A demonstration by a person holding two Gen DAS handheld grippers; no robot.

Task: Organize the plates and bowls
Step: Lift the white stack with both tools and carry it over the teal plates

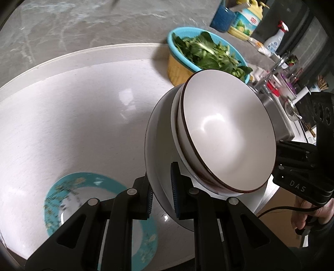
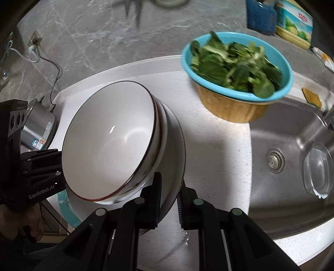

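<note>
A stack of white brown-rimmed bowls (image 1: 227, 133) nests in a larger white bowl (image 1: 160, 150), held tilted above the white counter. My left gripper (image 1: 161, 198) is shut on the large bowl's rim from one side. My right gripper (image 2: 169, 205) is shut on the same large bowl (image 2: 174, 146) from the opposite side; the bowl stack (image 2: 108, 141) shows there too. A teal patterned plate (image 1: 62, 200) lies on the counter below, partly hidden by my left gripper; its edge shows in the right wrist view (image 2: 64, 210).
A blue colander of greens (image 1: 206, 54) in a yellow basin stands at the counter's back, also seen in the right wrist view (image 2: 235, 68). A steel sink (image 2: 292, 158) holding a clear container lies to the right. Bottles (image 1: 248, 18) stand behind. A steel appliance (image 2: 37, 125) sits left.
</note>
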